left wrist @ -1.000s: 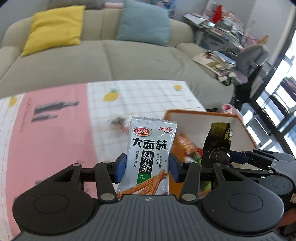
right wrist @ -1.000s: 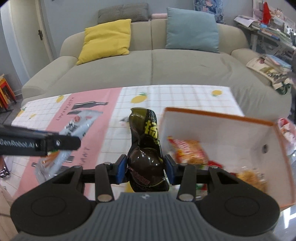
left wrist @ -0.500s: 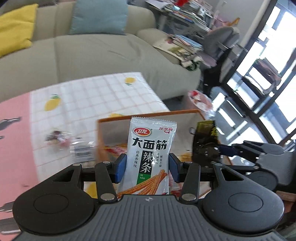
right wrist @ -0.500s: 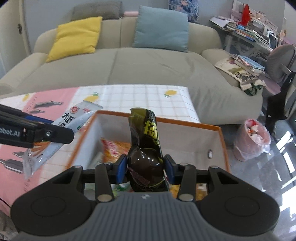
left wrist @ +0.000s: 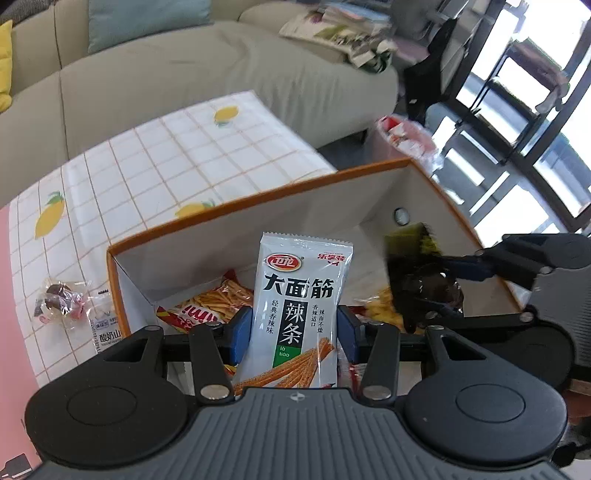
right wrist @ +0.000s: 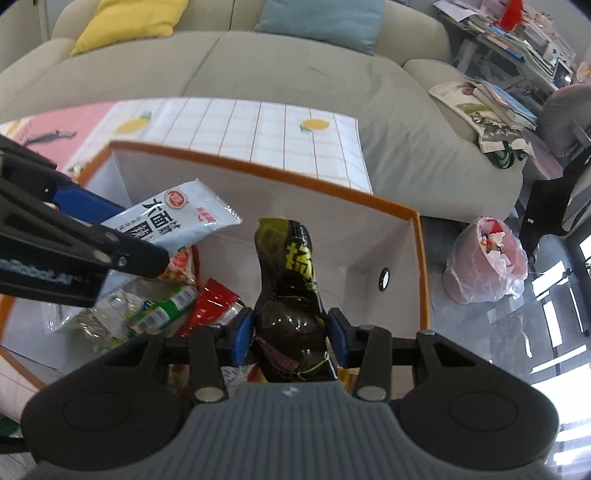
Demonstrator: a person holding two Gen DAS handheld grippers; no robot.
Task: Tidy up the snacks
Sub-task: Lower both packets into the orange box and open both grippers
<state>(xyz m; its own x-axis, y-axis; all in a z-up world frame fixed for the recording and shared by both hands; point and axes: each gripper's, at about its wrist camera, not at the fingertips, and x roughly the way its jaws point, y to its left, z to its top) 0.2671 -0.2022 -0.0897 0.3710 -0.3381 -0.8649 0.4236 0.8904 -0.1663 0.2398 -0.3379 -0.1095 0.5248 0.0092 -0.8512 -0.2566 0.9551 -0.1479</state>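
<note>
Left gripper (left wrist: 294, 330): blue pads closed on the lower part of a white latiao snack packet (left wrist: 298, 310), which stands upright between them, poised over the open storage box (left wrist: 258, 206). Right gripper (right wrist: 291, 334): pads clamped on the bulged lower body of a glossy black snack pouch (right wrist: 291, 295) with yellow lettering, likewise above the box interior; from the left wrist view it sits at about three o'clock. Handling, as judged: both packs look light, soft and crinkly, with slick film likely to slide, so the fuller lower body, where each is held now, seems the best purchase; contents are probably crushable under hard pressure. Box: white walls, orange rim, already holding a fries-printed bag (left wrist: 207, 306), a red foil packet (right wrist: 212, 302) and a green-banded clear wrapper (right wrist: 147, 306). On the table at nine o'clock of the left view, outside the box: a clear-wrapped sweet (left wrist: 59, 301) and a small white sachet (left wrist: 105, 326). Surface: tablecloth (left wrist: 155, 158) with white grid, lemon prints and a pink panel. Beyond, at twelve o'clock: grey-green sofa (right wrist: 258, 62) with yellow cushion (right wrist: 125, 20) and teal cushion (right wrist: 325, 18). Farther, at two to three o'clock: stacked papers (right wrist: 495, 107), a pink-bagged bin (right wrist: 487, 254), windows.
</note>
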